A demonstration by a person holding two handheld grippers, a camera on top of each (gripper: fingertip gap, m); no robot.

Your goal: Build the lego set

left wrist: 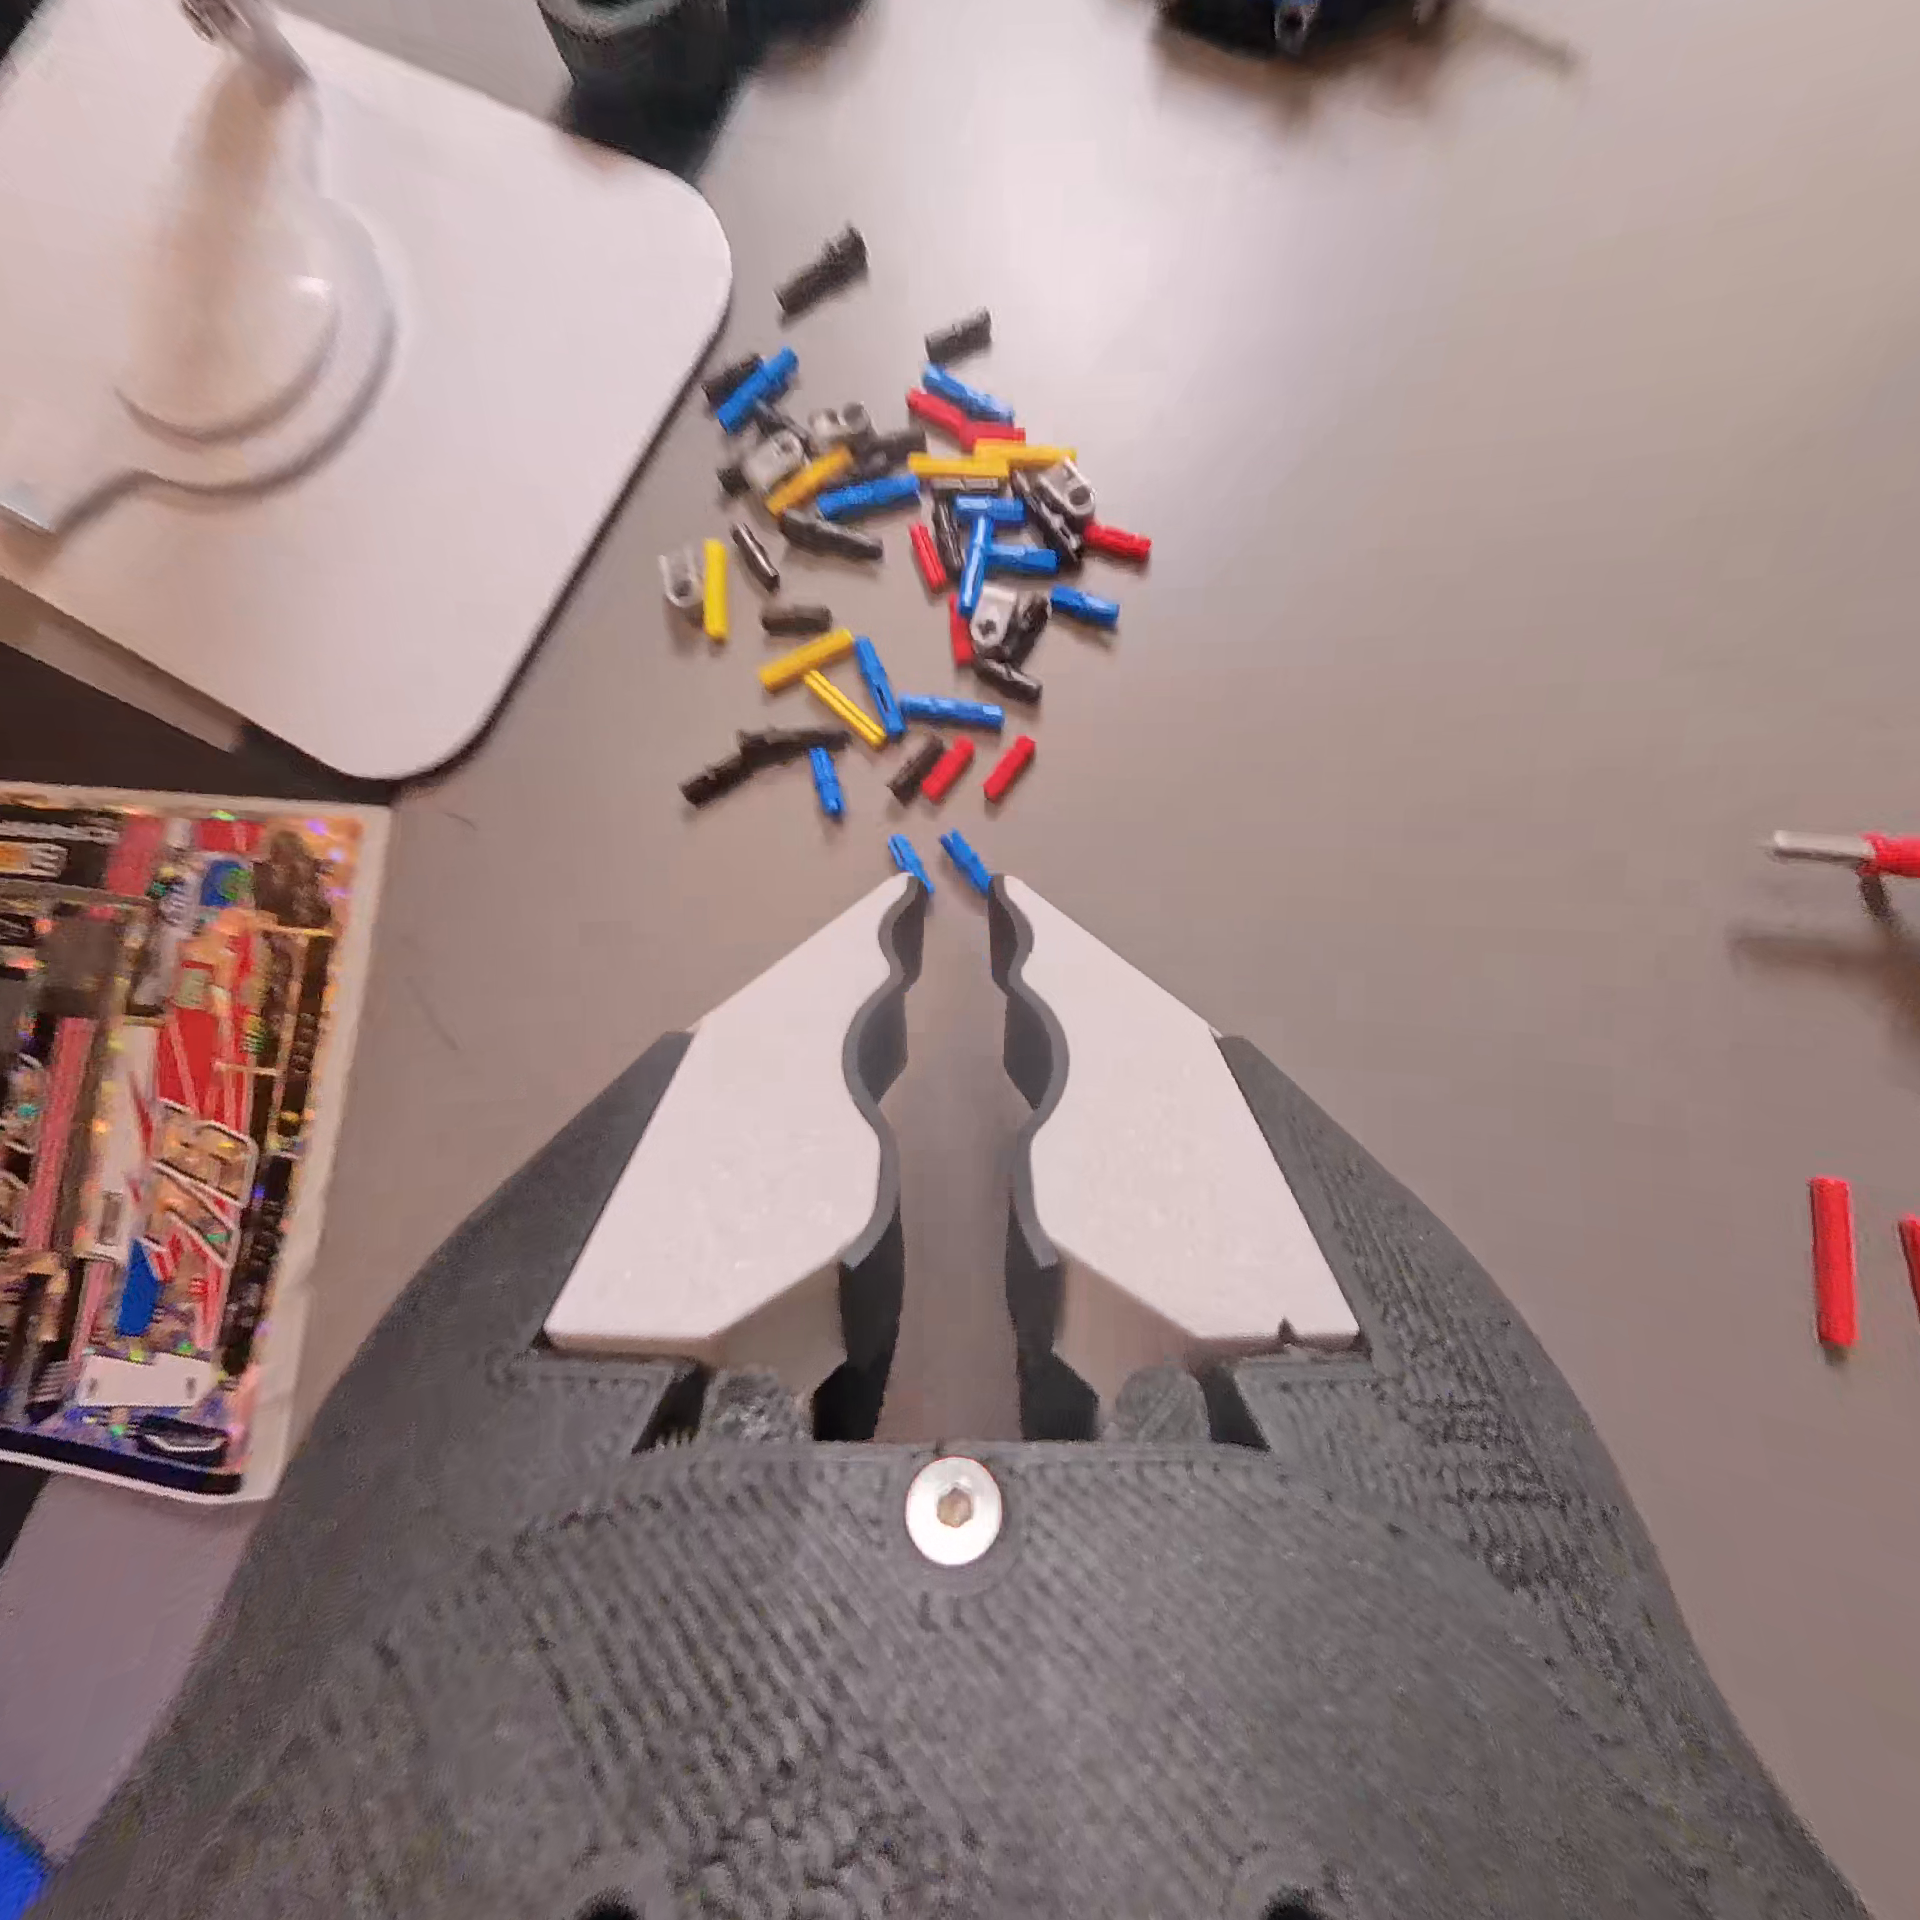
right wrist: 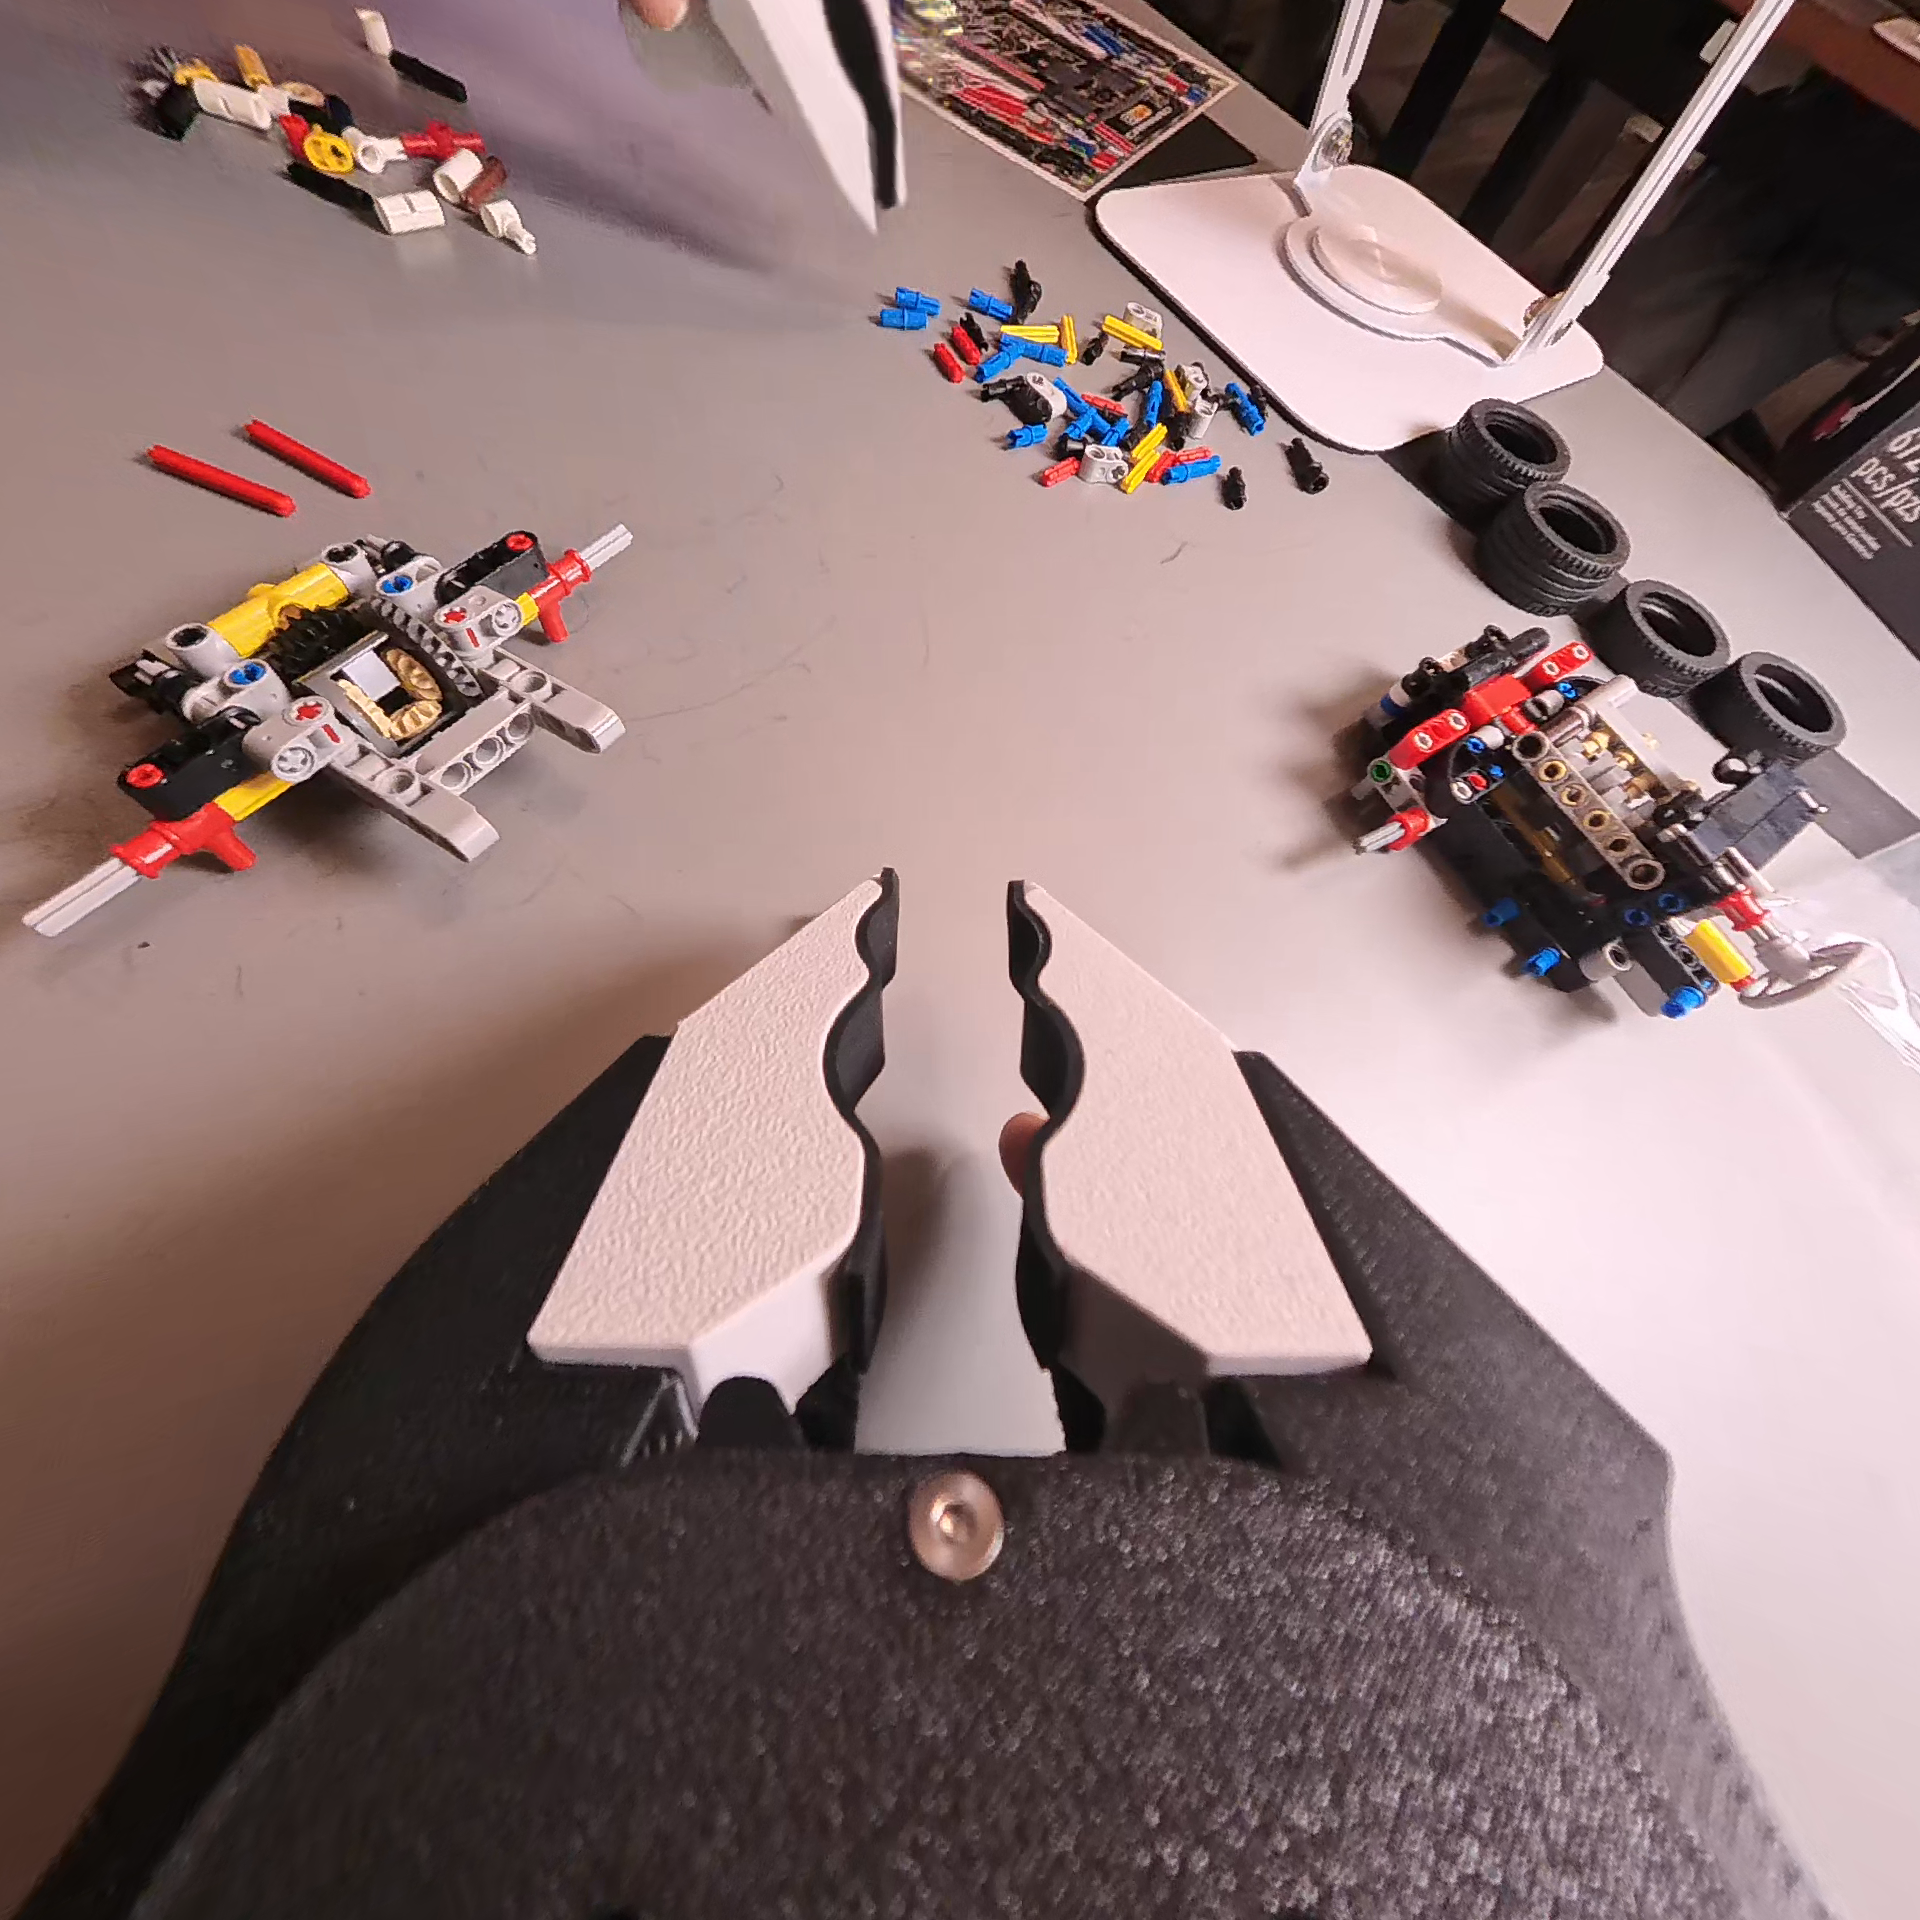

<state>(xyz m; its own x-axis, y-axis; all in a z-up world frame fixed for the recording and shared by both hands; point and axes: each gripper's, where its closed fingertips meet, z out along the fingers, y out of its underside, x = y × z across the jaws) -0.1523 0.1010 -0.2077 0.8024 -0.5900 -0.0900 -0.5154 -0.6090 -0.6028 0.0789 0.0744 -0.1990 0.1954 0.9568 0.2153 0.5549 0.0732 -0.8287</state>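
A pile of small blue, red, yellow, black and grey pins [left wrist: 914,540] lies on the grey table; it also shows in the right wrist view [right wrist: 1112,400]. My left gripper [left wrist: 954,885] is open and empty above the table, its tips just short of two blue pins [left wrist: 966,860] at the pile's near edge. In the right wrist view its finger [right wrist: 831,94] hangs over the pile's left side. My right gripper [right wrist: 952,885] is open and empty over bare table. A grey, yellow and black gear assembly [right wrist: 343,686] lies to its left, a black chassis assembly [right wrist: 1579,821] to its right.
A white lamp base [left wrist: 343,416] and a sticker sheet [left wrist: 145,1132] lie left of the pile. Two red axles [right wrist: 260,468], a second heap of mixed parts [right wrist: 343,145], several black tyres [right wrist: 1621,592], a dark box [right wrist: 1860,488] and a clear bag [right wrist: 1870,966] ring the table. Some 25 centimetres of space lies between my two pairs of fingers. The left gripper is farther from the black chassis assembly [right wrist: 1579,821], some 25 centimetres, than the right, some 15 centimetres.
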